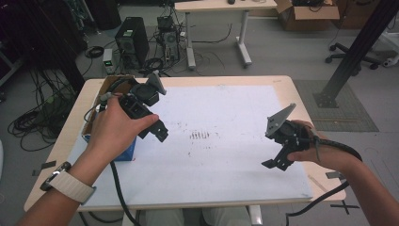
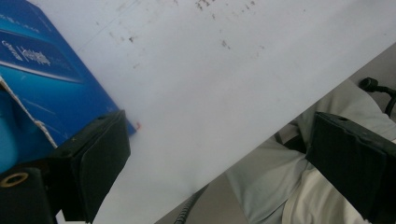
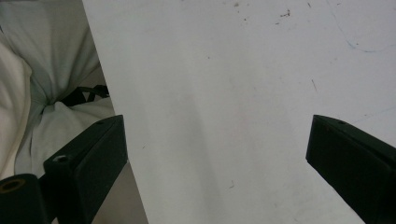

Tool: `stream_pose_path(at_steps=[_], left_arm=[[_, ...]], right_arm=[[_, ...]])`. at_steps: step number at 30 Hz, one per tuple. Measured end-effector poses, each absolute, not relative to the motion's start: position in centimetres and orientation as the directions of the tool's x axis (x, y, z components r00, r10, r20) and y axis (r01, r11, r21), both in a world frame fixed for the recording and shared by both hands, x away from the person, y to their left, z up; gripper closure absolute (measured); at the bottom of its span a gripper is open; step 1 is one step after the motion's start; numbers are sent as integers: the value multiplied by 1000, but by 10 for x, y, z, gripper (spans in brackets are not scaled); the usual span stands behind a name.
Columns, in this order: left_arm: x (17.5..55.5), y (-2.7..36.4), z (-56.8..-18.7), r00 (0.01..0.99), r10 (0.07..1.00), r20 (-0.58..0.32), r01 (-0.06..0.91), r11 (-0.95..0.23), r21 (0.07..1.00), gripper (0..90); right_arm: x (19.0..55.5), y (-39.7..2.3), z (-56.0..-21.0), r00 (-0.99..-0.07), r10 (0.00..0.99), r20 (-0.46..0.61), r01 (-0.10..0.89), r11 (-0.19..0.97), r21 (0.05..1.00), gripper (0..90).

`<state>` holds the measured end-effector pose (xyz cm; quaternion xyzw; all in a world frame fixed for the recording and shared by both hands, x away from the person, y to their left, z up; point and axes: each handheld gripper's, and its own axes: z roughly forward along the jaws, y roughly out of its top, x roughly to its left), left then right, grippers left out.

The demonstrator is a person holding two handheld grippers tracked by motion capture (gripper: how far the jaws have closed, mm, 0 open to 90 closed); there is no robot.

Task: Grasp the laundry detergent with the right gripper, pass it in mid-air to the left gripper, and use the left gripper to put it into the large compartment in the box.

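both grippers hover with jaws wide and empty above the white sheet [image 1: 221,141], the left gripper [image 1: 157,132] at centre left beside the blue box [image 2: 42,79], the right gripper [image 1: 277,162] lower right, seemingly poised before any grasp.

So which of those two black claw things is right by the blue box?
The left gripper, in the hand with the watch. The blue box sits just beside it at the table's left edge; the right gripper hangs over bare white surface.
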<state>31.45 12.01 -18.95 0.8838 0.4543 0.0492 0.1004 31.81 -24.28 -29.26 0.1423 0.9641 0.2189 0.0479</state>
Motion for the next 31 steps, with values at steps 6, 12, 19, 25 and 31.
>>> stream_pose_path(at_steps=[6, 12, 19, 25, 31], left_arm=[[313, 117, -190, 584, 812, -12, 790, -565, 237, 66], [313, 114, -192, 588, 809, -13, 788, -569, 236, 67], [313, 113, -192, 590, 807, -16, 787, -571, 232, 67], [313, 115, -194, 589, 808, -21, 789, -569, 231, 75], [314, 116, -194, 590, 807, -23, 789, -570, 230, 75]], right_arm=[[315, -243, -291, -955, 296, -33, 253, 863, 437, 52], [313, -245, -290, -955, 296, -35, 251, 862, 441, 52], [314, -244, -290, -955, 295, -35, 250, 863, 439, 52], [314, -242, -291, -956, 291, -33, 248, 864, 439, 52], [315, -242, -290, -956, 292, -36, 246, 862, 444, 52]])
